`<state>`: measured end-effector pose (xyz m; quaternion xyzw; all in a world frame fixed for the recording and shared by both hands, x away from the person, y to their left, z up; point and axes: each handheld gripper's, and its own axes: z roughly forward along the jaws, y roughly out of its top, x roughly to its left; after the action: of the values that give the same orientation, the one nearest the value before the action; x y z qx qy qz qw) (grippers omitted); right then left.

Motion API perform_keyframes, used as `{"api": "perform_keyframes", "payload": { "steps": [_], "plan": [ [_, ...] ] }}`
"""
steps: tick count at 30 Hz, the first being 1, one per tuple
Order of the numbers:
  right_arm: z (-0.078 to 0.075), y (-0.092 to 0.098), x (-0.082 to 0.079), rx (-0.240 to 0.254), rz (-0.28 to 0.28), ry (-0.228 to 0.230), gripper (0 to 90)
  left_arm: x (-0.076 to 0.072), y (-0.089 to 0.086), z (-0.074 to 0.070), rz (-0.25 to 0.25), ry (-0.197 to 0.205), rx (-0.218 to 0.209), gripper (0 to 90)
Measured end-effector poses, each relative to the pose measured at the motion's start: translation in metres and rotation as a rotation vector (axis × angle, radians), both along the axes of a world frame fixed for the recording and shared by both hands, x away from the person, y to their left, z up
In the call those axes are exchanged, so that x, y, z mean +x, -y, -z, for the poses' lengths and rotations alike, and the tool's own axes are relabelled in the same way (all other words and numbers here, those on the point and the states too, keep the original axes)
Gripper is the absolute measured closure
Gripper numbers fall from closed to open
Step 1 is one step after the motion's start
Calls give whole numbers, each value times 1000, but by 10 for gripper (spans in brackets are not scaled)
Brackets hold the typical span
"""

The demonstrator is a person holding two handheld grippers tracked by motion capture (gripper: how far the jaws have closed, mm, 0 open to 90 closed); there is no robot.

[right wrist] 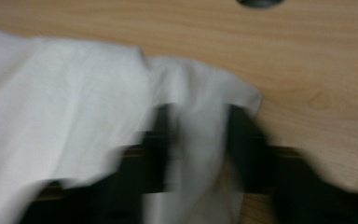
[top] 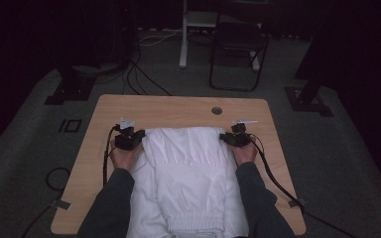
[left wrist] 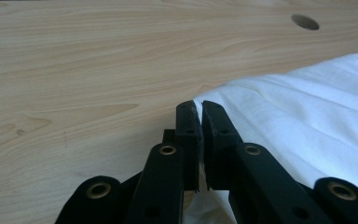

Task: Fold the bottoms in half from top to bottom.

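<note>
White garment (top: 186,173), looks like pants or shorts, lies flat mid-counter (top: 178,106), folded over itself. Gathered elastic band sits at near edge, far fold edge smooth and puffy. Fabric plain white, soft creases, no print. Left gripper (top: 129,139) pinches far-left corner, jaws clamped tight on thin cloth edge. Right gripper (top: 236,138) at far-right corner, its own view blurry, cloth bunched between jaws, jaws closed on it.

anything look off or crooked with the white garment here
Nothing stands out. The white garment lies flat and fairly square on the table, its far part folded back, with the left gripper and right gripper at its two far corners.
</note>
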<state>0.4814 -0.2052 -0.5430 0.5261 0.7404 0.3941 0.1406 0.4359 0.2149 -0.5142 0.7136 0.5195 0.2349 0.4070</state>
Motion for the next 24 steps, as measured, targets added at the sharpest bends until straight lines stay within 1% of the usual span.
{"api": "perform_keyframes", "payload": {
  "steps": [2, 4, 5, 7, 8, 9, 10, 11, 12, 13, 15, 16, 17, 18, 19, 20, 22, 24],
  "plan": [
    [-2, 2, -1, -30, 28, 11, 899, -1, -2, 0, -16, 4, 16, 875],
    [-6, 5, -4, -71, 60, 46, 900, -2, -3, 1, -28, -5, 17, 877],
    [-8, 6, -4, -79, 77, 53, 899, -2, -3, 2, -30, -10, 10, 876],
    [-9, 6, -5, -87, 93, 58, 887, -2, -1, 3, -42, -4, 3, 860],
    [-9, 5, -5, -97, 99, 60, 841, -1, 0, 3, -46, 1, 2, 811],
    [-10, 4, -6, -99, 103, 70, 742, 0, 0, 2, -47, 5, -18, 710],
    [-11, 5, -6, -73, 93, 78, 642, 0, 1, 0, -51, 11, -33, 602],
    [-13, 6, -6, -34, 83, 83, 566, 1, 1, -2, -48, 23, -49, 555],
    [-16, 7, -6, -1, 73, 96, 522, 1, 1, -4, -41, 32, -67, 515],
    [-18, 8, -5, 31, 68, 107, 452, 2, 3, -5, -33, 36, -87, 464],
    [-21, 9, -3, 79, 68, 96, 377, 6, 8, -4, -9, 10, -79, 376],
    [-21, 9, -2, 88, 66, 79, 346, 9, 11, -1, -1, -13, -71, 345],
    [-20, 8, 0, 83, 62, 73, 324, 12, 14, 2, -5, -37, -52, 303],
    [-18, 6, 1, 75, 50, 65, 296, 15, 15, 7, -9, -64, -49, 288],
    [-15, 4, 2, 66, 45, 48, 267, 19, 16, 11, -16, -89, -51, 284],
    [-12, 3, 4, 47, 44, 30, 242, 22, 16, 15, -27, -107, -49, 270],
    [-5, 1, 6, 12, 51, 11, 217, 26, 14, 21, -39, -135, -54, 266],
    [-1, 1, 9, 19, 56, -10, 205, 28, 13, 26, -42, -150, -43, 257]
  ]
}}
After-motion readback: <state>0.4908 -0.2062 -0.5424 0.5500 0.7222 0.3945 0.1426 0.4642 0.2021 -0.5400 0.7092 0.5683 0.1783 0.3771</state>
